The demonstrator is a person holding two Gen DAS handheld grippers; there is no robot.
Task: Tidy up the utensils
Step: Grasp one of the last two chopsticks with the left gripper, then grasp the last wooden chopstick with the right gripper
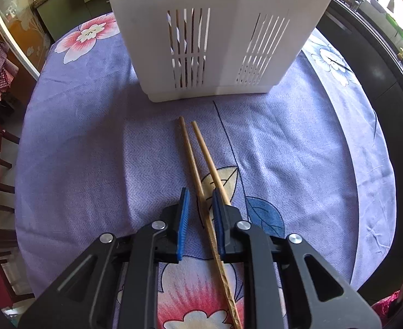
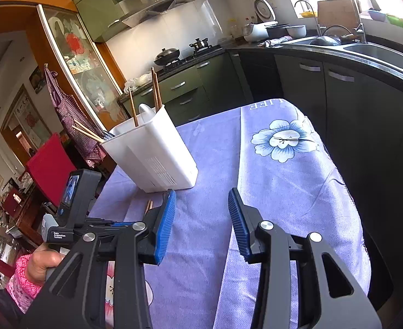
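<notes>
Two wooden chopsticks [image 1: 194,153] lie side by side on the purple floral tablecloth [image 1: 91,150], pointing toward a white slotted utensil holder [image 1: 201,41]. My left gripper [image 1: 200,200] is low over them, jaws partly open around one chopstick; the other runs under the right finger [image 1: 219,208]. In the right wrist view the holder [image 2: 152,153] stands at the left with several chopsticks [image 2: 156,90] and a white utensil in it. The chopstick tips [image 2: 148,205] show beside the left pad. My right gripper [image 2: 201,219] is open and empty above the cloth.
The table's right edge [image 2: 346,192] drops toward dark kitchen cabinets [image 2: 324,87] and a sink [image 2: 379,52]. A red chair [image 2: 47,167] stands left of the table. The person's hand [image 2: 42,263] holds the left gripper's handle at the lower left.
</notes>
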